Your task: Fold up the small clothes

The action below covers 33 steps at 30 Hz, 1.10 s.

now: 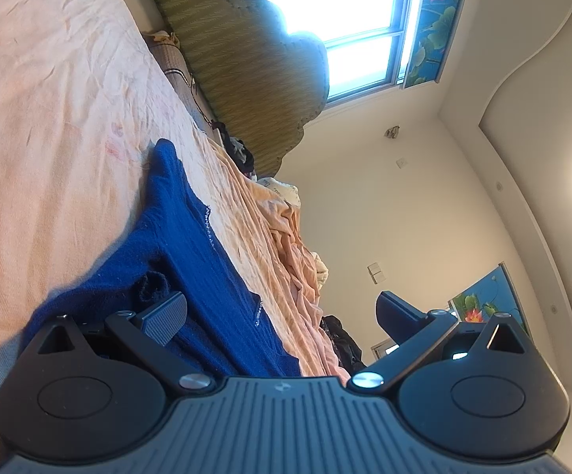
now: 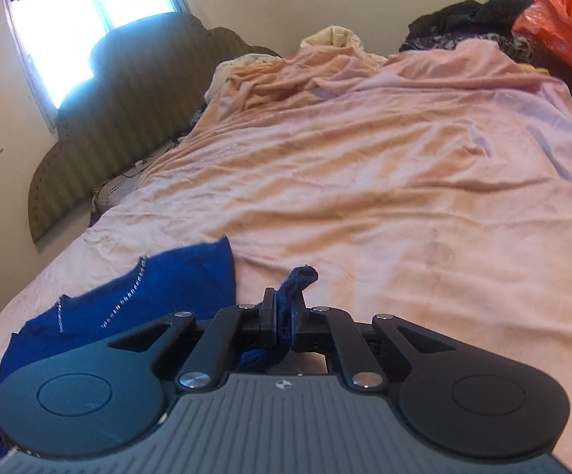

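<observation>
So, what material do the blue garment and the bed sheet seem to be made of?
The blue garment looks like a soft matte knit, perhaps wool or acrylic: fuzzy surface, fine ribbing, and a line of small shiny beads or stones. The bed sheet looks like thin woven cotton or a blend, matte peach-pink, with many fine creases.

A rumpled pink sheet (image 2: 364, 181) covers the bed, bunched toward its far edge, where a cream cloth (image 2: 333, 37) shows behind it. A padded olive headboard (image 2: 128, 98) stands under a bright window (image 2: 88, 8). At the bed's far right corner lie dark clothes (image 2: 467, 15) beside an orange bag (image 2: 562, 23).
</observation>
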Motion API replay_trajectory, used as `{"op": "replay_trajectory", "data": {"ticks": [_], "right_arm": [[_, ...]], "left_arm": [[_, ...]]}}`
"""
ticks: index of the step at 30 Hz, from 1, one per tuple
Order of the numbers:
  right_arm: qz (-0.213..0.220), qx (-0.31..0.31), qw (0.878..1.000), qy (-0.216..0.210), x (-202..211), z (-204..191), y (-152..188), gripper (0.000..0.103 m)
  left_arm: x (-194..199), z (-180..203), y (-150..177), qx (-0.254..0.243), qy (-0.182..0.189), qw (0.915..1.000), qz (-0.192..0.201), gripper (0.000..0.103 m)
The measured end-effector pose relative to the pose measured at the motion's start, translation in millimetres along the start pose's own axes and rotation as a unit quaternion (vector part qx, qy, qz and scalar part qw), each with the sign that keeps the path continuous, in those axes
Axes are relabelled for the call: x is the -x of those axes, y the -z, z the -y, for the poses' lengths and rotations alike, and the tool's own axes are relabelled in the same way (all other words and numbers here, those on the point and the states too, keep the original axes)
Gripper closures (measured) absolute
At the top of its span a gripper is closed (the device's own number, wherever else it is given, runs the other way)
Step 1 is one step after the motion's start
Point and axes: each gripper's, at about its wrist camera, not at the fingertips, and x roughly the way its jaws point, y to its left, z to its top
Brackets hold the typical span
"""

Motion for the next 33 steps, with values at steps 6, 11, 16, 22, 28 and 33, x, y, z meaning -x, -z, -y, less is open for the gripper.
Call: {"op": "replay_trajectory", "data": {"ticks": [6, 11, 16, 22, 28, 33], "right_arm": [[0.038, 0.069, 0.997, 0.014, 0, -42, 1, 0.092], [-0.067, 0.139, 0.980, -0.127, -17, -121, 3, 0.028], [-0.040, 0.091, 0.986, -0.134, 1, -100, 14, 0.029], [-0.078, 0.069, 0.989, -0.106, -25, -75, 23, 0.027], [-0.074, 0.136, 0.985, -0.077, -32, -90, 35, 0.029], [-0.056, 0.057, 0.991, -0.107, -40, -81, 11, 0.030]], "left_arm": [[0, -1, -1, -0.001, -0.001, 1.0000, 0.000, 0.000], [0, -1, -1, -0.002, -0.001, 1.0000, -0.001, 0.000], [-1, -1, -1, -0.003, -0.002, 1.0000, -0.001, 0.000], [-3, 1, -1, -0.012, -0.008, 0.9999, -0.004, 0.000], [-5, 4, 0, -0.021, -0.014, 0.9996, -0.007, 0.000], [-7, 6, 1, -0.033, -0.023, 0.9991, -0.012, 0.000]]}}
